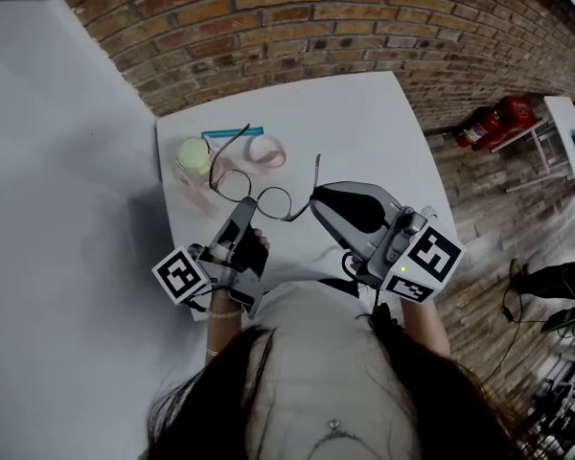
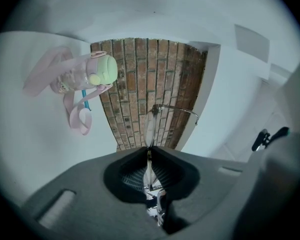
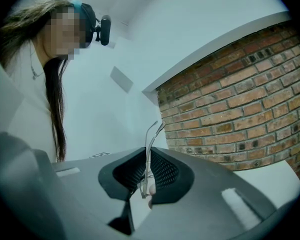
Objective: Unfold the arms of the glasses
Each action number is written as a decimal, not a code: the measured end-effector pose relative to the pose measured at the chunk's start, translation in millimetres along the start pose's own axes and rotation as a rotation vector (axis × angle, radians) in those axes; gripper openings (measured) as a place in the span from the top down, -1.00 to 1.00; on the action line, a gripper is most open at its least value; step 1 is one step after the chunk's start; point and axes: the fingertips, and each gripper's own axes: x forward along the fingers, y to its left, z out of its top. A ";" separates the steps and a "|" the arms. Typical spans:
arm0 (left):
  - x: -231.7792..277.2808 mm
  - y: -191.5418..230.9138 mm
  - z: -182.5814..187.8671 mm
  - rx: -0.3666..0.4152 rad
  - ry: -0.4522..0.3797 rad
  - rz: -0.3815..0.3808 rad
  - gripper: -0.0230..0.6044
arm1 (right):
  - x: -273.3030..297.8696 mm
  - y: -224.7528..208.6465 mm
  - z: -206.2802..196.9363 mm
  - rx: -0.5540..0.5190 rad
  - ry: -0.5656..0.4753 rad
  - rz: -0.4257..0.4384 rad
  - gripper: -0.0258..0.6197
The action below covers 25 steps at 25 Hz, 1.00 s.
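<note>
Thin wire-rimmed glasses (image 1: 254, 196) hang in the air above the white table (image 1: 364, 123). My left gripper (image 1: 250, 207) is shut on the frame by one lens; in the left gripper view the lens edge (image 2: 149, 129) rises from the jaws and an arm (image 2: 182, 110) runs off to the right. My right gripper (image 1: 313, 200) is shut on the other side near the hinge, with that arm (image 1: 317, 169) pointing up and away. The thin wire of the glasses (image 3: 151, 139) stands out of the closed jaws in the right gripper view. The other arm (image 1: 238, 137) angles out towards the bottle.
A clear bottle with a pale green lid (image 1: 195, 158) and a pink strap (image 1: 266, 151) lies at the table's far left, beside a blue strip (image 1: 232, 132). Brick surrounds the table (image 1: 297, 17). A red fire extinguisher (image 1: 494, 121) lies off to the right.
</note>
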 end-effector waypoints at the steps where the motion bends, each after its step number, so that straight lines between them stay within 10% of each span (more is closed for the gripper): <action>1: 0.1 0.6 -0.2 0.006 0.002 0.004 0.85 | 0.2 0.2 -0.1 -0.001 -0.001 0.001 0.82; 25: -0.7 -8.3 1.3 -0.026 -0.012 -0.030 0.85 | -13.1 -44.7 -26.7 -0.013 0.054 -0.199 0.90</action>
